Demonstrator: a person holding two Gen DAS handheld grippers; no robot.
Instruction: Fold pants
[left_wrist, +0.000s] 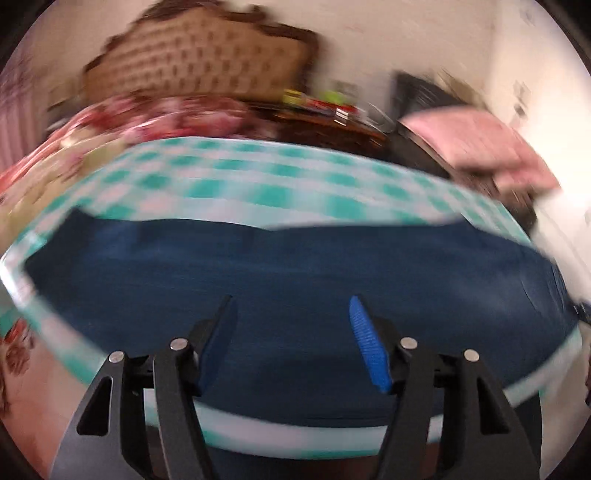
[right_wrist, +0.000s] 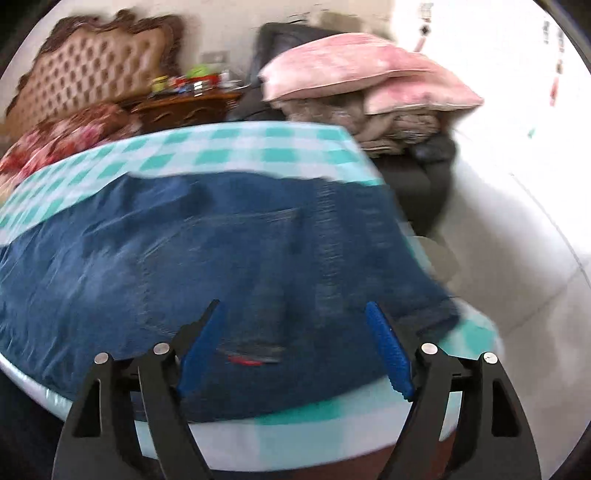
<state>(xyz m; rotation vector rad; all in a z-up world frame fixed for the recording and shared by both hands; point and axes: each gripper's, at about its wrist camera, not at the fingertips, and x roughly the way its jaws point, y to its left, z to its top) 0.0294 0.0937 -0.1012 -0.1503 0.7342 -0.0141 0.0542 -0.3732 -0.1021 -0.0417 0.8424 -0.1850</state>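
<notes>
Dark blue denim pants (right_wrist: 221, 251) lay flat across the green-checked counter (left_wrist: 258, 177), reaching its right edge. Both left tongs (left_wrist: 291, 314) and right tongs (right_wrist: 291, 317) hovered open, empty; a hasty grab could bunch the cloth or drag it off.

Two wrist cameras look forward and steeply down past their own fingers, close above blue pants (left_wrist: 295, 266) on a teal-checked table (left_wrist: 236, 173), both views sharing that cloth, a tufted headboard (right_wrist: 88, 70) and pink pillows (right_wrist: 354, 70) beyond.
</notes>
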